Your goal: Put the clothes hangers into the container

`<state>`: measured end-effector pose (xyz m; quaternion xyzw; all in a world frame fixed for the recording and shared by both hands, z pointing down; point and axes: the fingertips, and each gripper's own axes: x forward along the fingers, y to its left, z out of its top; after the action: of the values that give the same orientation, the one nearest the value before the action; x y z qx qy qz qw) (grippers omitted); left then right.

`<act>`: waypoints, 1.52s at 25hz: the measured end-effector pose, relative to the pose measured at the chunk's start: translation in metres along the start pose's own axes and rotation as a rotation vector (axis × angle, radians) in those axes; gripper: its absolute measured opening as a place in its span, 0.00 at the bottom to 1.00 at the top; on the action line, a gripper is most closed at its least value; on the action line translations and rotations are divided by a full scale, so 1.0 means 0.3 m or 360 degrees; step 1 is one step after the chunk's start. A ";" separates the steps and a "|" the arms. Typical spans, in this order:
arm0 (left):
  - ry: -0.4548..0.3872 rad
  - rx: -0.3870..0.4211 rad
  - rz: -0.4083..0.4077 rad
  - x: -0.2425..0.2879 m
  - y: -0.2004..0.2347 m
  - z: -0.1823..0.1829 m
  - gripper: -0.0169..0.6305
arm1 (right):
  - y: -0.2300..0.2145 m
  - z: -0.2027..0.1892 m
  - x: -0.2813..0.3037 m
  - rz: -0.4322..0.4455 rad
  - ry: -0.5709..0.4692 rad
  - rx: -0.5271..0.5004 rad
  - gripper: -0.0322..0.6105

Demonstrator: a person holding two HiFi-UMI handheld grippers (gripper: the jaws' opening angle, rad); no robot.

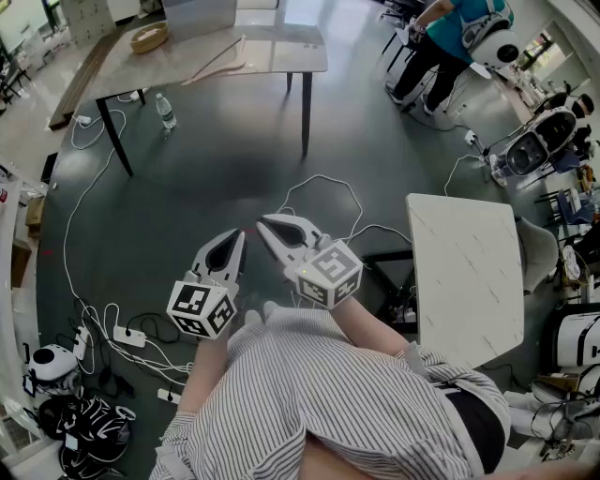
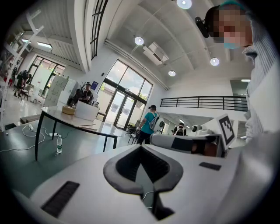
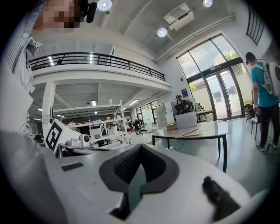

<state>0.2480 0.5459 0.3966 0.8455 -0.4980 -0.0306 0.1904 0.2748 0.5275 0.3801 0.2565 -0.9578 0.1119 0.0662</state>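
jaws of left hand-held gripper (image 1: pixel 239 237) and right hand-held gripper (image 1: pixel 263 224) sit clenched, empty, near-level.

I am in a big open robotics lab hall: grey floor (image 1: pixel 216 178) strewn with white cables (image 1: pixel 325 177) and a power strip (image 1: pixel 129 336), a long worktop (image 1: pixel 272 47), white rounded machines (image 1: pixel 532 150) parked at one side, a railed mezzanine (image 3: pixel 100 59), tall glass doors (image 2: pixel 124 109), round ceiling lights (image 2: pixel 139 40).

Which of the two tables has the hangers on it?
The far table, dark-legged, at the head view's top: wooden hangers lie on it near a grey box. The nearer white table at right shows none.
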 end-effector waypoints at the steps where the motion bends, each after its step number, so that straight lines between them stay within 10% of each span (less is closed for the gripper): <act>1: 0.0002 0.0002 0.0004 0.000 0.001 0.001 0.04 | 0.001 0.000 -0.001 -0.0001 0.0002 -0.0001 0.07; 38: 0.0097 -0.0067 0.0146 0.218 0.112 -0.052 0.04 | -0.243 -0.028 0.095 0.0071 0.0076 0.0086 0.07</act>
<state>0.2567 0.4801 0.4320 0.8182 -0.5295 -0.0066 0.2242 0.2877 0.4546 0.4066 0.2340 -0.9580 0.1452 0.0797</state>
